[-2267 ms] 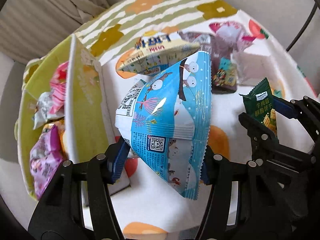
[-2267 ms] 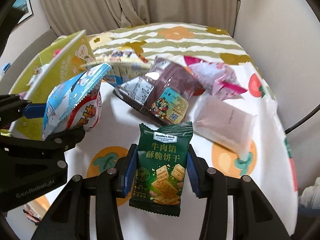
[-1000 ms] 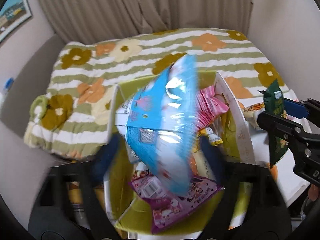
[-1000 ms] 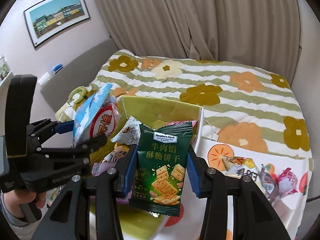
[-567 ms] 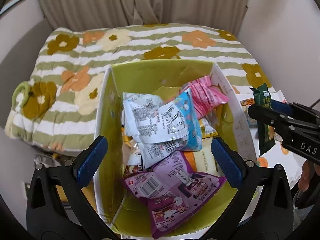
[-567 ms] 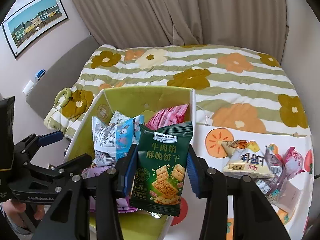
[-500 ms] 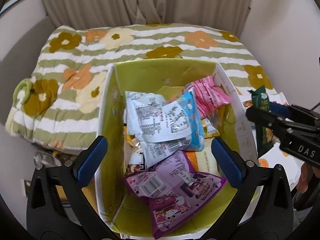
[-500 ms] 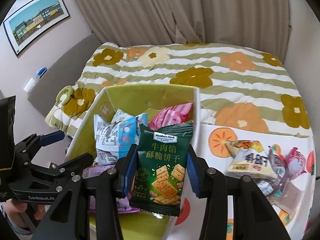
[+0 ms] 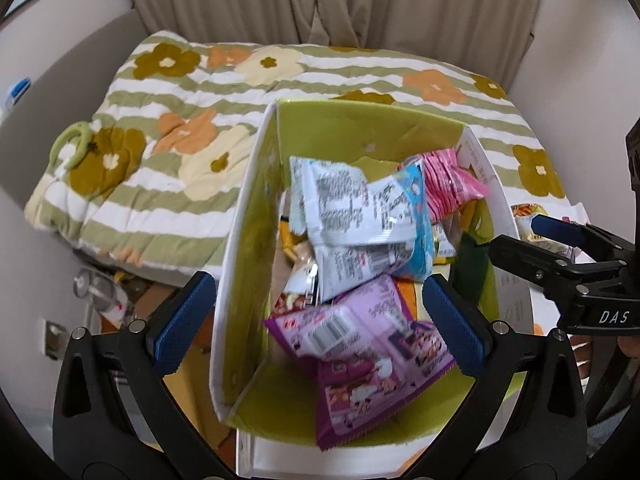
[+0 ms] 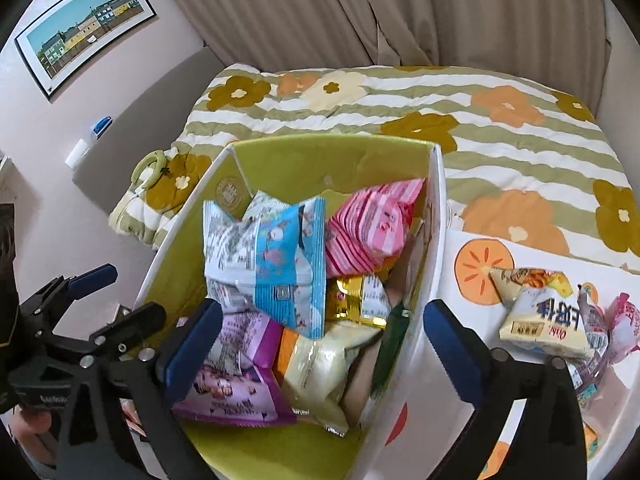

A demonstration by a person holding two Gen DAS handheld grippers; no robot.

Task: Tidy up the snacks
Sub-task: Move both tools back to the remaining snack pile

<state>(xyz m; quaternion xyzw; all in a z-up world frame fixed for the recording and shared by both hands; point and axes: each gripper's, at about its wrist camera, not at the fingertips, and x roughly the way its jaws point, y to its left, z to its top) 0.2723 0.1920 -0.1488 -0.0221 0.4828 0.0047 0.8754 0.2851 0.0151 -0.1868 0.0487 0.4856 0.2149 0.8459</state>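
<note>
A lime-green storage box (image 9: pixel 256 216) (image 10: pixel 434 216) holds several snack bags. The blue and white bag (image 9: pixel 368 236) (image 10: pixel 276 264) lies on top, beside a pink striped bag (image 10: pixel 368 228) and above a purple bag (image 9: pixel 360 340). The dark green cracker bag (image 10: pixel 390 352) stands on edge against the box's right wall; it also shows in the left wrist view (image 9: pixel 470 276). My left gripper (image 9: pixel 316 320) is open and empty over the box. My right gripper (image 10: pixel 324 344) is open and empty over the box.
A flowered striped quilt (image 9: pixel 200 92) covers the bed behind the box. More snack bags (image 10: pixel 540 312) lie on the white orange-print cloth (image 10: pixel 484 264) to the right. A framed picture (image 10: pixel 84 28) hangs on the left wall.
My left gripper opened and dropped the blue and white bag into the box. My right gripper then opened and the green cracker bag fell in along the right wall.
</note>
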